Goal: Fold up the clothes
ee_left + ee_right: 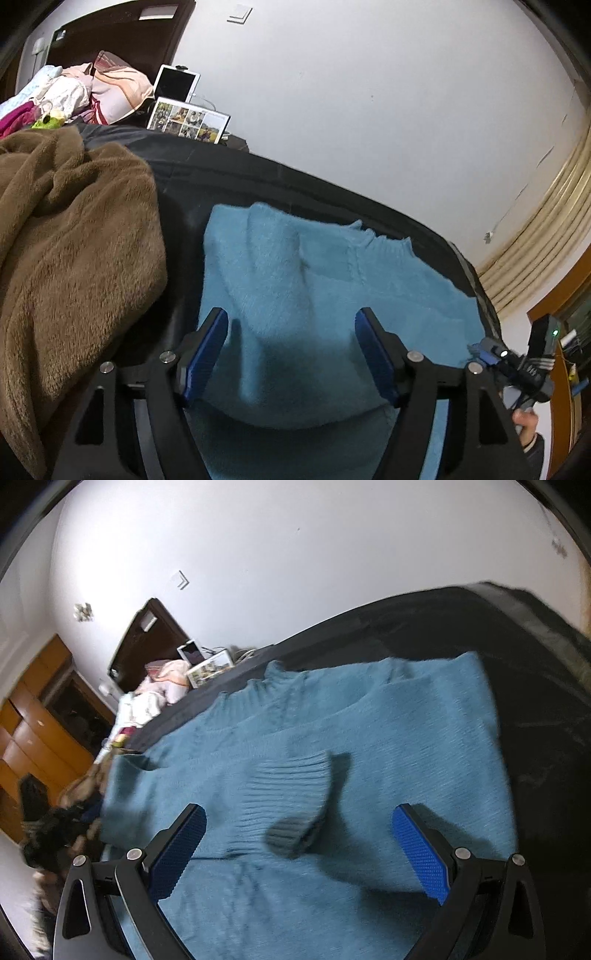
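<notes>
Blue pads of left tool (291, 325) spread, nothing pinched; sweater (295, 295) flat on bed (229, 173) just under and ahead of tips, probably poised for next fold. Brown blanket (74, 229) bunched left of tool, off sweater, likely pushed aside to free space. Right tool (299, 827) also spread, empty; ribbed cuff (291, 797) lies between its tips, sleeve folded in over body. Left view alone shows blanket clearly, plus right tool (517, 362) at far right edge. Right view alone shows cuff, collar (280, 679).
</notes>
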Motion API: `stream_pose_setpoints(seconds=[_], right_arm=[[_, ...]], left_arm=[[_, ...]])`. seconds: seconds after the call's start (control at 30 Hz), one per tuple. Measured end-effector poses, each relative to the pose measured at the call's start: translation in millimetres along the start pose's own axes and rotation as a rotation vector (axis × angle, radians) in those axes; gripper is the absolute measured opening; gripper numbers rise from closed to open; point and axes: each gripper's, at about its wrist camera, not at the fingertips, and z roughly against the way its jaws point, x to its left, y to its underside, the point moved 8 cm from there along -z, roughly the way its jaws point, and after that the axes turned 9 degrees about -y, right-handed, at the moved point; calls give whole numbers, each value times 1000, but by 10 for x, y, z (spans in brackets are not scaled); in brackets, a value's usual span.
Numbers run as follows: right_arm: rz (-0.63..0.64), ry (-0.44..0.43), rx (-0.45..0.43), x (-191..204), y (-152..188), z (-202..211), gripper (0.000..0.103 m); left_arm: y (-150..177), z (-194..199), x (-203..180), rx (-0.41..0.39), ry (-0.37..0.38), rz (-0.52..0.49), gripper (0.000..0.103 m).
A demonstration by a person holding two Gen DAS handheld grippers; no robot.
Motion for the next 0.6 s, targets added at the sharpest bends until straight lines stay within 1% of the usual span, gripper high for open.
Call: stream_pose_setpoints(seconds=[0.03, 0.13, 0.2, 0.23, 0.3, 0.37, 0.43, 0.53, 0.6], right_arm=[[-16, -37, 11, 39, 10, -15, 102], [-35, -28, 39, 91, 29, -66, 102], [-52, -16, 53, 113, 31, -89, 99], [-74, -24, 57, 121, 27, -96, 97], [-128, -71, 66, 146, 27, -126, 86], [-167, -76, 73, 149, 39, -171, 80], [-166, -54, 68, 157, 33, -195, 76], [-186, -32, 61, 145, 2, -231, 64], [-182, -2, 64, 130, -12, -260, 50]], left_arm=[[7, -1, 35, 8, 1, 13, 76], [-9, 15, 122, 13, 3, 47, 76], [-31, 27, 169, 6, -3, 58, 76], [-38, 29, 193, 2, -9, 62, 76], [-39, 1, 230, 10, -16, 74, 77], [-21, -48, 267, 26, -24, 89, 77], [3, -110, 299, 44, -35, 103, 77], [-7, -123, 351, 45, -40, 119, 77], [-14, -130, 385, 46, -43, 130, 77]])
